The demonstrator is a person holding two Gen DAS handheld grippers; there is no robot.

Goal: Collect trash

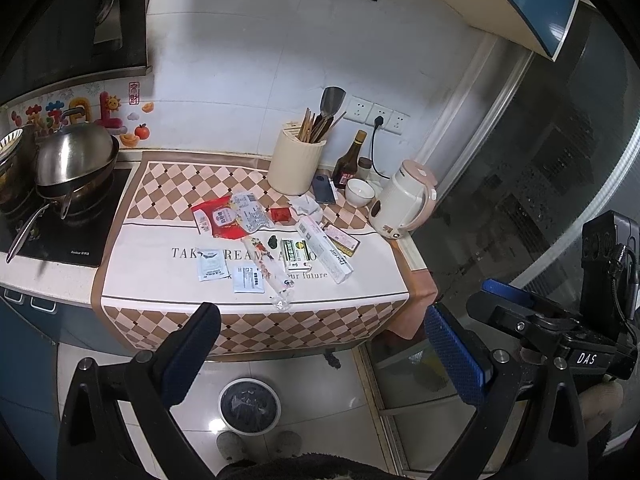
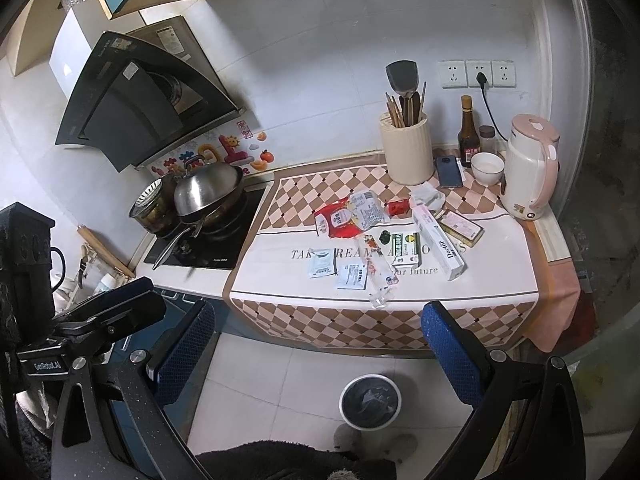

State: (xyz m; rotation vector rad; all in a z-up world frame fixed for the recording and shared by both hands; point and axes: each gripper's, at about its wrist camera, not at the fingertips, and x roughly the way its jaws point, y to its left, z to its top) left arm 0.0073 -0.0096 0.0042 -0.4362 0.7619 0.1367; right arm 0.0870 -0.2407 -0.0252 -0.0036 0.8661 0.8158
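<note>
While hovering short of the bench [image 1: 380, 296], both empty, left tool [image 1: 320, 344] and right tool [image 2: 320, 344] gaping apart; wrappers [image 2: 352, 216] lying scattered on the cloth, bin [image 2: 370, 402] below. Likely needing a reach forward first.

At your ten o'clock a lidded wok [image 1: 74, 160] sits on the stove; at one o'clock, utensil holder [image 1: 295, 164], kettle [image 1: 402, 200].
</note>
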